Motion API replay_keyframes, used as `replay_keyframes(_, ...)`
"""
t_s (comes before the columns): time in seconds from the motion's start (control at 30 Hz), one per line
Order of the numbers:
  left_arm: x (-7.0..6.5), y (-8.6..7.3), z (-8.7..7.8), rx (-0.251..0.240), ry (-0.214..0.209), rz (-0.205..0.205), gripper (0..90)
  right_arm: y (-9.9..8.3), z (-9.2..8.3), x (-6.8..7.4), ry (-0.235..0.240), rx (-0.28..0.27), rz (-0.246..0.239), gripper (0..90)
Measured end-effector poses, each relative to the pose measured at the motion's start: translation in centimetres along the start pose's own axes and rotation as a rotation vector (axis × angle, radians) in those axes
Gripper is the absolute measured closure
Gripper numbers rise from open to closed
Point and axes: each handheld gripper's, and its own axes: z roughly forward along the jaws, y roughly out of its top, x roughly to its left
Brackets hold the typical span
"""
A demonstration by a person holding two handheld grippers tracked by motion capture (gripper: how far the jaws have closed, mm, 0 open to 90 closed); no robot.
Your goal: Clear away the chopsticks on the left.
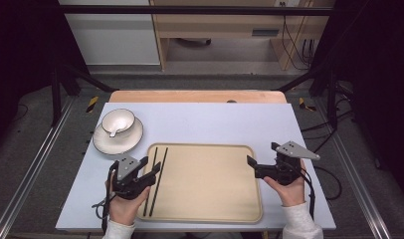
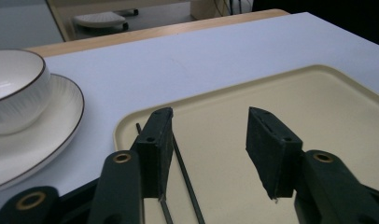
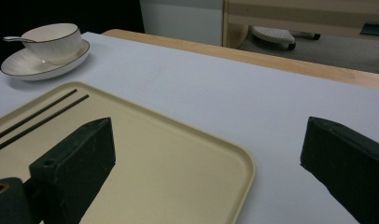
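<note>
A beige tray (image 1: 210,199) lies on the pale table top in front of the person. Two black chopsticks (image 1: 161,169) rest side by side along the tray's left edge. My left gripper (image 1: 151,172) hovers over them, held in the person's left hand. In the left gripper view its jaws (image 2: 211,116) stand open with nothing between them, and one chopstick (image 2: 183,163) lies on the tray below. My right gripper (image 1: 262,154) is at the tray's right edge. It is open and empty (image 3: 211,126), and its view looks across the tray (image 3: 178,163) to the chopsticks (image 3: 38,113).
A white bowl (image 1: 118,121) with a dark rim sits on a matching saucer (image 1: 113,142) at the table's far left, with a spoon (image 1: 114,132) in it. The wooden table edge (image 1: 195,95) runs along the back. Black frame bars stand on both sides.
</note>
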Motion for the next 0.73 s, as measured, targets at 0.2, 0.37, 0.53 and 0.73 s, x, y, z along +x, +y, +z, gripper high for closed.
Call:
replay_keyframes(0.2, 1.4, -0.7, -0.6, 0.003, -0.043, 0.065, 43.7, -0.1, -0.4, -0.5, -0.015, -0.008, 0.007, 3.1)
replay_keyframes(0.37, 3.4, -1.6, -0.8, 0.027, -0.064, 0.049, 32.4, -0.2, -0.4, -0.8, -0.03, -0.007, 0.017, 2.7)
replay_keyframes(0.53, 4.8, -2.6, -1.1, 0.04, -0.049, 0.026, 28.2, -0.3, -0.4, -1.0, -0.04, -0.007, 0.019, 2.6)
replay_keyframes(0.73, 5.7, -3.2, -1.0, 0.04, -0.028, 0.025, 23.7, -0.6, -0.4, -1.4, -0.051, -0.001, 0.026, 2.5)
